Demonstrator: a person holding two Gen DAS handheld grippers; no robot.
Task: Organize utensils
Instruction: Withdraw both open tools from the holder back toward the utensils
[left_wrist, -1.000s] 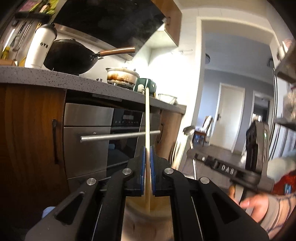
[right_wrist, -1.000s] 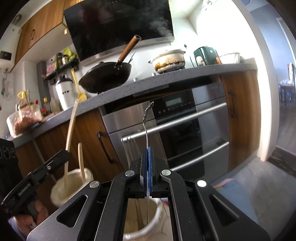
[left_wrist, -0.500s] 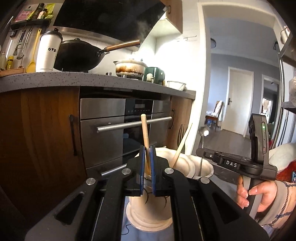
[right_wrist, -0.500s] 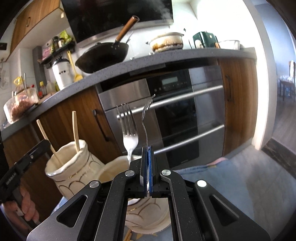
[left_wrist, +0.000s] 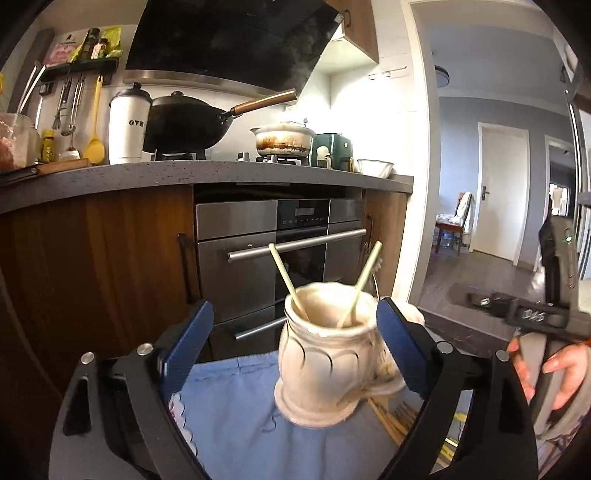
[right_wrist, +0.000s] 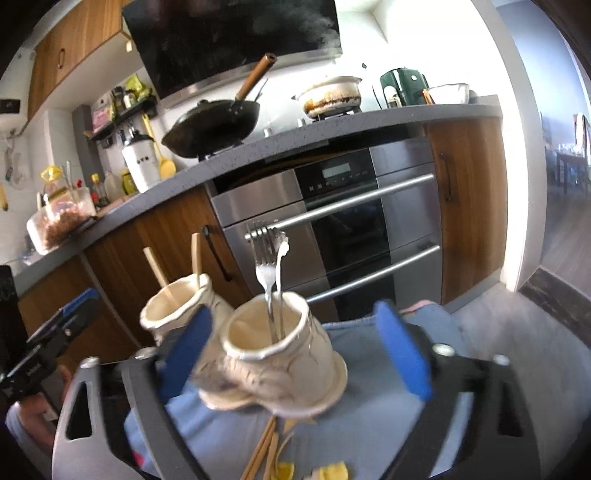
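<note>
Two cream ceramic jars stand side by side on a blue cloth (left_wrist: 236, 413). The left jar (left_wrist: 325, 354) holds two pale chopsticks (left_wrist: 286, 282); it also shows in the right wrist view (right_wrist: 173, 314). The right jar (right_wrist: 277, 354) holds two metal forks (right_wrist: 266, 258). My left gripper (left_wrist: 295, 332) is open and empty, with the chopstick jar between its blue pads. My right gripper (right_wrist: 295, 343) is open and empty around the fork jar. Loose chopsticks (right_wrist: 262, 454) lie on the cloth in front of the jars.
A steel oven (left_wrist: 280, 243) and wooden cabinets stand right behind the jars, under a grey counter (left_wrist: 184, 177) with a wok, a pot and a white tumbler. Yellow scraps (right_wrist: 332, 470) lie on the cloth. A doorway opens at the right.
Both grippers opened and drew back. The left let go of a chopstick, now in the left jar. The right let go of a fork, now in the right jar.
</note>
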